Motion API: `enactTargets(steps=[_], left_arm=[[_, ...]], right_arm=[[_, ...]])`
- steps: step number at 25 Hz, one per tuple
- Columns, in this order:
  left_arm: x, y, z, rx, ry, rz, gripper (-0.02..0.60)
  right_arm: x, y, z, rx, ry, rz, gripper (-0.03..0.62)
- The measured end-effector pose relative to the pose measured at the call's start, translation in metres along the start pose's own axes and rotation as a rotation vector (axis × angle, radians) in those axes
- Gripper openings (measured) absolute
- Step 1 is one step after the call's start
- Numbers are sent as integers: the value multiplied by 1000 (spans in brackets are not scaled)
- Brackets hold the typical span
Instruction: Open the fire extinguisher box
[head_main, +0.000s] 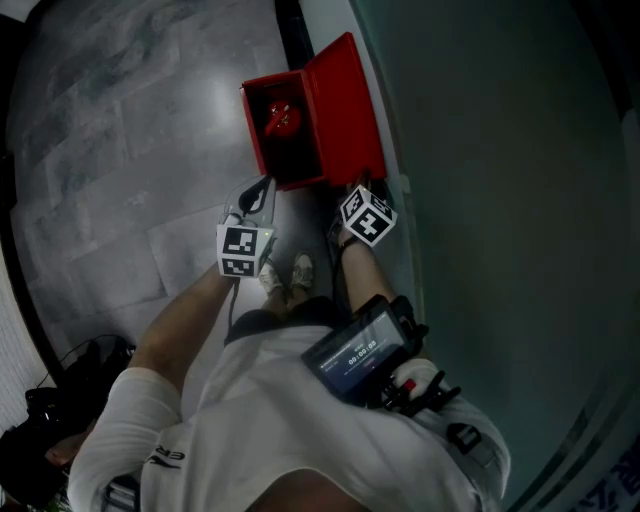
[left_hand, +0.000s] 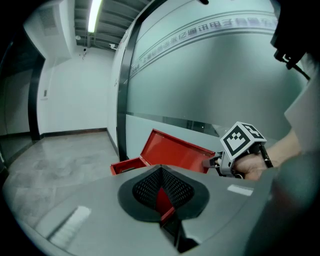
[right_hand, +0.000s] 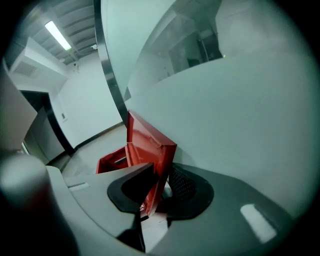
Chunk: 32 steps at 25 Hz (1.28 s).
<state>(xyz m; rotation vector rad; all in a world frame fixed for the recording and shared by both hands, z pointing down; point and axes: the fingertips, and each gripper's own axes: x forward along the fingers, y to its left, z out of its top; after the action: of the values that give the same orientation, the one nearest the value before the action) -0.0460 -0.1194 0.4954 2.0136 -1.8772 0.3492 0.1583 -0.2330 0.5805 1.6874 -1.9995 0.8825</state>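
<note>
Smooth red painted metal with a slight sheen for the box (head_main: 300, 165) and its lid (head_main: 345, 105). Glossy polished stone tiles on the floor (head_main: 120, 150). Matt frosted glass for the wall (head_main: 500, 150). Black, finely dimpled pads (left_hand: 145, 187) set in matt grey plastic on the left gripper (left_hand: 160, 170). White cloth shirt (head_main: 270, 420).

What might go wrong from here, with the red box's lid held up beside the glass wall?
1. The right tongs grip the lid only by its thin edge; it may slip free and slam onto the box.
2. The lid stands close to the glass wall; pushing it further could knock it against the glass.
</note>
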Motion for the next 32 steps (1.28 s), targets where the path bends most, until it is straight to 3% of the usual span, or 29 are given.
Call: enactTargets(steps=[8, 22, 27, 32], left_arm=[[-4, 1, 6, -4, -6, 11, 3], [-15, 14, 4, -1, -14, 49, 3], [-20, 11, -2, -11, -33, 77, 3], [-15, 14, -8, -20, -53, 112, 3]], right_arm=[[1, -15, 0, 130, 20, -72, 103], [-1, -7, -6, 92, 51, -50, 161], [-20, 3, -13, 28, 64, 47, 154], [-31, 43, 0, -126, -6, 222, 85]])
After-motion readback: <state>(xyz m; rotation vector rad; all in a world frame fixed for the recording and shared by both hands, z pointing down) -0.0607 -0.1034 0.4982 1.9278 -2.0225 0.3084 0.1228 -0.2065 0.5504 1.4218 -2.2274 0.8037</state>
